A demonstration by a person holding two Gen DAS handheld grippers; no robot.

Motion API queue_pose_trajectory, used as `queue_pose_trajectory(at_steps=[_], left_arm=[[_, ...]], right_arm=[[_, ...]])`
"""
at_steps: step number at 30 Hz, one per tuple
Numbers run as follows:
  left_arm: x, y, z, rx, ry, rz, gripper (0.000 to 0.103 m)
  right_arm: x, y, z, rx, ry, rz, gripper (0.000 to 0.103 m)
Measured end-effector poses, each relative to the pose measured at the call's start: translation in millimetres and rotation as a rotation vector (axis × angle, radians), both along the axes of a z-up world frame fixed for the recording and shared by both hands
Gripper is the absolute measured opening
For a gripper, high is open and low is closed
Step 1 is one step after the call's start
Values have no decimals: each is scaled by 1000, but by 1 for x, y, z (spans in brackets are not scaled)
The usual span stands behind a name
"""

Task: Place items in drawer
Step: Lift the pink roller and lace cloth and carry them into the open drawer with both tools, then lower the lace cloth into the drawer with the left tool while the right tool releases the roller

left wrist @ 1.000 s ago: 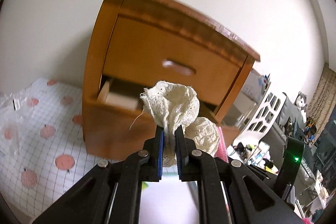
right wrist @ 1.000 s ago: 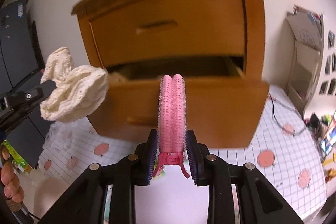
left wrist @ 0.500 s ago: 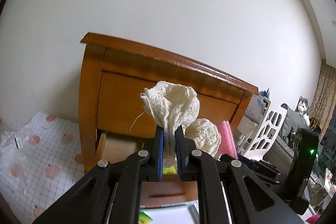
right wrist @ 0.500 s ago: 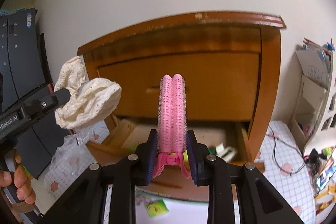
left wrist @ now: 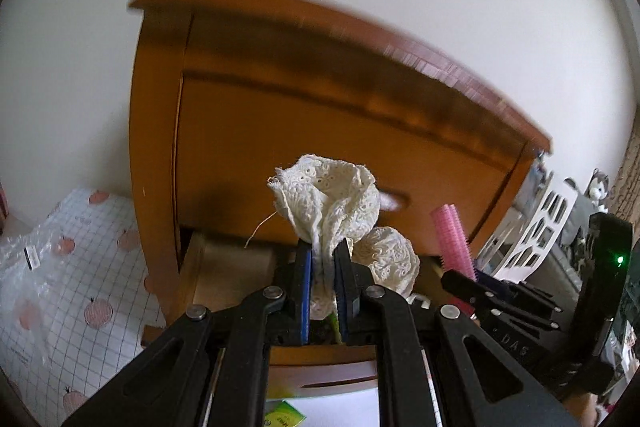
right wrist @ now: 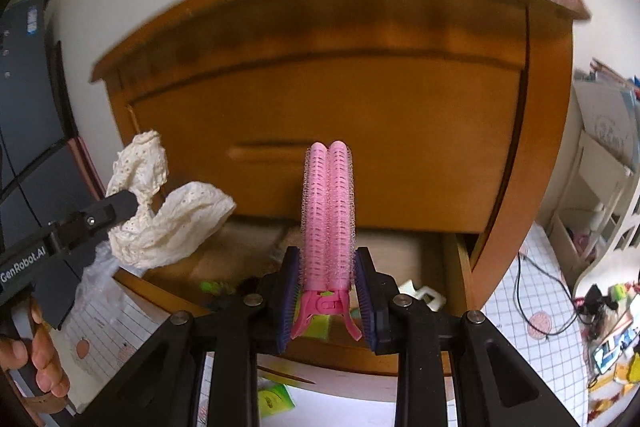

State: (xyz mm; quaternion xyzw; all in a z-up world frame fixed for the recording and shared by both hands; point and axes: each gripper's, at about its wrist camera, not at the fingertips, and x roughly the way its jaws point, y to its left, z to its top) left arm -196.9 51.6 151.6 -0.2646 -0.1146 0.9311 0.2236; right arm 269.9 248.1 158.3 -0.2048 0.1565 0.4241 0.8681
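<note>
- While the left wrist camera looks up at the wooden cabinet (left wrist: 320, 107), the left gripper (left wrist: 323, 267) is clamped on a cream lace scrunchie (left wrist: 332, 203), fabric bunched above the blue pads and more spilling out to the right.
- Just beyond that bundle sits the open lower drawer (left wrist: 224, 267), its pale inside visible under the closed upper drawer front. The scrunchie is in the air in front of the opening, not inside it.
- Off to the right in this view, the pink hair roller clip (left wrist: 452, 235) stands up from the other tool, close beside the lace.
- Over to the right wrist camera: the right gripper (right wrist: 327, 283) is closed on the hair roller clip (right wrist: 329, 215), pinching it low near its hinge, the two rollers standing upright between the fingers.
- Behind it the drawer (right wrist: 400, 255) gapes open, with a white object and something green lying inside. The scrunchie (right wrist: 168, 219) hangs at the left, and a hand (right wrist: 38, 359) grips that tool's handle at the edge of frame.
- My read: this is the carry-in step, both items poised at the drawer mouth. Next, each gripper needs to go forward and down past the drawer's front edge, staying under the upper drawer, then open to let go.
</note>
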Motion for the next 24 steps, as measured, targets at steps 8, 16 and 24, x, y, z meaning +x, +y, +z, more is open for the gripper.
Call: queue_pose_trajectory(at_steps=[8, 16, 24], left_arm=[[-26, -2, -34, -23, -116, 33, 11], [-37, -1, -52, -30, -175, 38, 11], [-41, -3, -58, -35, -198, 44, 31]], right_arm=[[28, 14, -20, -65, 54, -30, 29], [36, 19, -31, -108, 53, -45, 29], [43, 22, -32, -140, 59, -67, 30]])
